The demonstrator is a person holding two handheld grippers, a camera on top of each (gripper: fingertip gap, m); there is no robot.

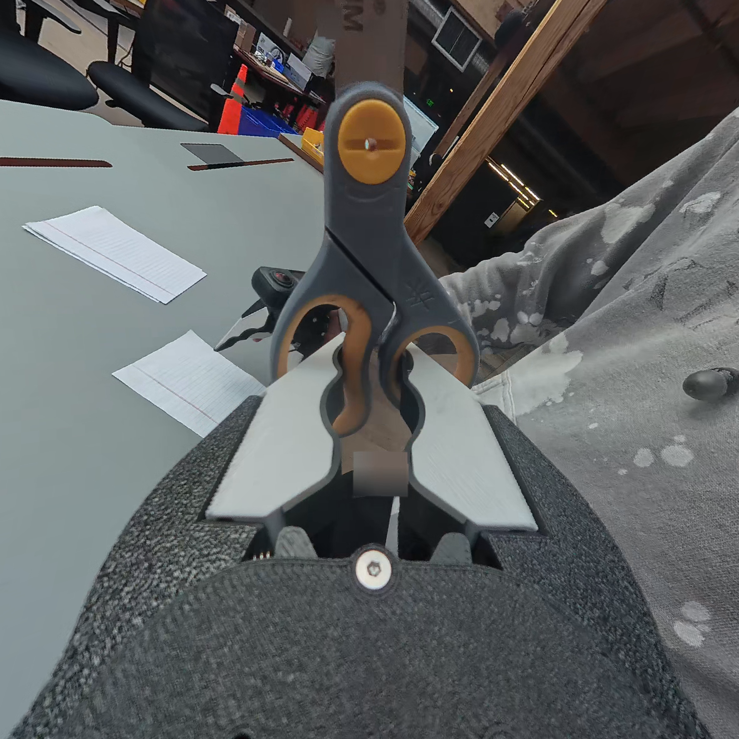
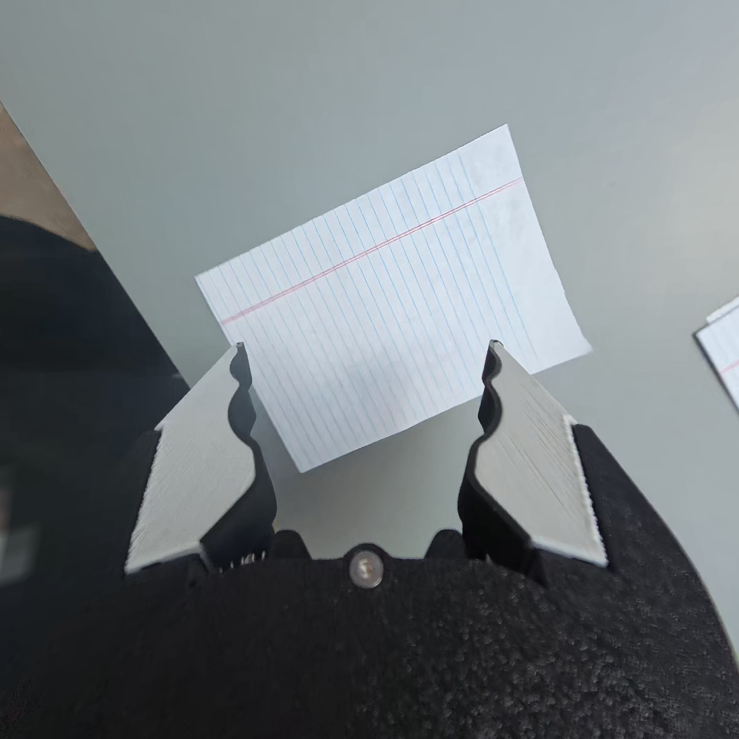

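- My left gripper (image 1: 376,354) has its fingers closed in on the scissors (image 1: 370,224), pinching the inner bars of the two orange-lined handle loops, which sit side by side between the pads
- The scissors stand up and away from the camera, orange pivot cap facing me; the dark blades run out of the top of the left wrist view, so I cannot see the tips
- The scissors are lifted off the grey table (image 1: 100,460), near its edge, with a person's speckled grey sleeve (image 1: 600,320) close on the right
- My right gripper (image 2: 368,344) has its fingers spread wide and holds nothing; it hangs over a single lined card (image 2: 380,288), and I cannot tell whether the tips touch it
- That card lies flat on the table, its near corner pointing at me between the fingers, all four edges free
- A second stack of lined cards (image 2: 720,352) shows at the right edge of the right wrist view, apart from the single card
- Beyond and beside the single card the tabletop is bare grey; the table edge runs close on the left in the right wrist view
- Past the table stand office chairs (image 1: 132,92) and a wooden post (image 1: 500,120), both well apart from the grippers
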